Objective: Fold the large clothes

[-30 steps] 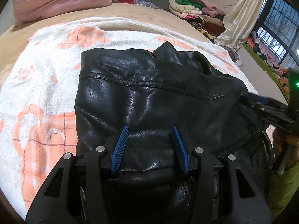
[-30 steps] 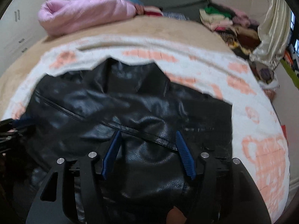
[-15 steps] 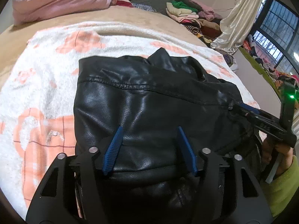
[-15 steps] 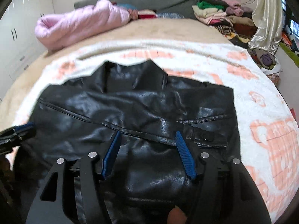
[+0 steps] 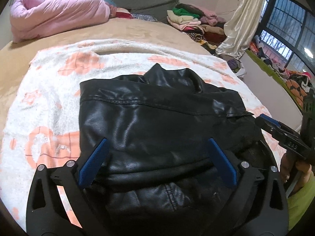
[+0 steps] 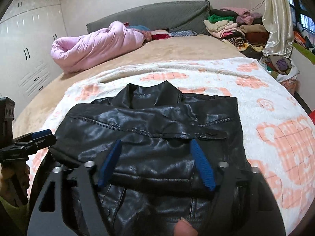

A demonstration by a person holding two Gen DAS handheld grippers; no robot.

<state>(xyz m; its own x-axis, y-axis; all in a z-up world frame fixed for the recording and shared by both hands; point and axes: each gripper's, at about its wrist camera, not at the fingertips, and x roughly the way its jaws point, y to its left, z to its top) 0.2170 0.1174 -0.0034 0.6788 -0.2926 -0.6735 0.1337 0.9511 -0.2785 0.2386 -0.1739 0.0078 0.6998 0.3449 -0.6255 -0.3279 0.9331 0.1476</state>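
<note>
A black leather jacket (image 5: 147, 118) (image 6: 157, 116) lies folded, collar away from me, on a white blanket with peach patterns (image 5: 49, 98) (image 6: 275, 118). My left gripper (image 5: 157, 140) hovers over the jacket's near left part. Its jaws are opening wide and the blue pads press on nothing, with the leather lying below them. My right gripper (image 6: 156, 141) hangs over the near right part, its fingers partly apart and not pinching the leather. Each gripper shows in the other's view: the right gripper (image 5: 263, 119) beside the jacket's right edge, the left gripper (image 6: 41, 134) off its left edge.
The blanket covers a tan bed (image 5: 137, 29). A pink duvet (image 5: 55, 13) (image 6: 94, 47) is bundled at the head end. A stack of clothes (image 5: 189, 19) (image 6: 232, 27) sits at the far right beside a pale curtain (image 6: 275, 19). White wardrobes (image 6: 23, 49) stand left.
My left gripper's jaws have spread much wider. Both grippers have lifted and drawn back from the jacket, and the right one has come off the jacket's right edge.
</note>
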